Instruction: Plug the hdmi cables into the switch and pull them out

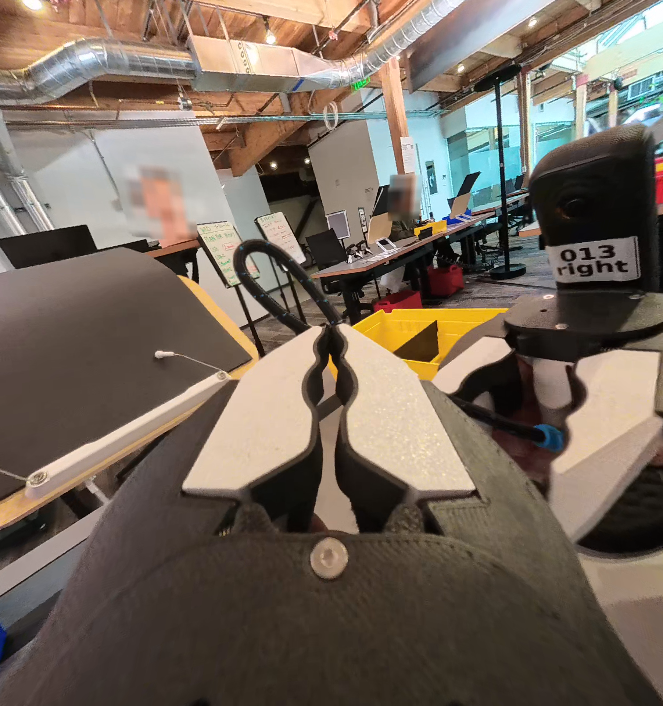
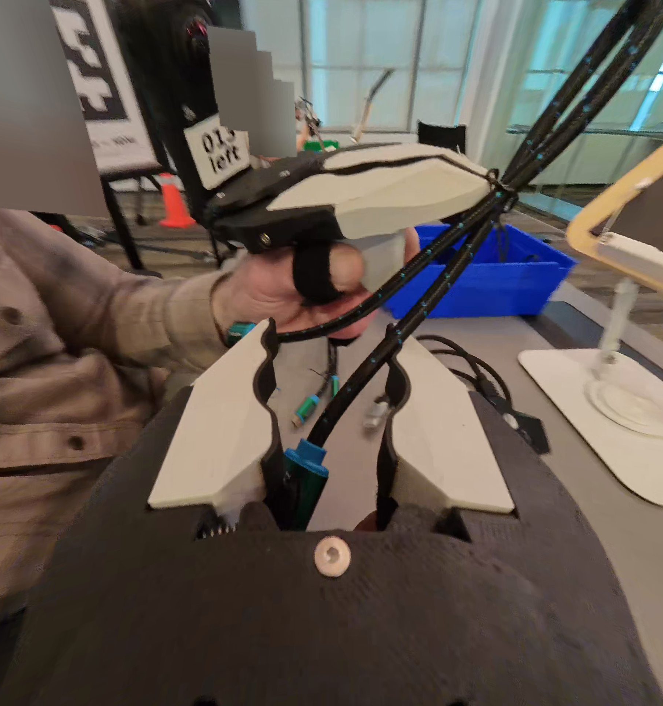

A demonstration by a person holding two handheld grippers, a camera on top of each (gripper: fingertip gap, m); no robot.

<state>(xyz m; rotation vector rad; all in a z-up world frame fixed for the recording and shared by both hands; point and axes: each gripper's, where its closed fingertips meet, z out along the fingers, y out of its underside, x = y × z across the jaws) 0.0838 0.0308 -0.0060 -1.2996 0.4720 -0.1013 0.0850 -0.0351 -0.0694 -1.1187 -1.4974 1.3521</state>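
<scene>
Pinching one braided cable (image 1: 284, 305), left claw (image 1: 332, 336) clenched; right claw (image 2: 332, 344) released.

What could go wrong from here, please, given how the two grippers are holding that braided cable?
1. The left gripper pinches the braided cable only at its fingertips, at a folded loop, so the cable may slip free or kink.
2. The blue plug sits loose between the right gripper's open fingers; it could drop onto the table.
3. The hanging cable could snag the loose plugs lying below.
</scene>
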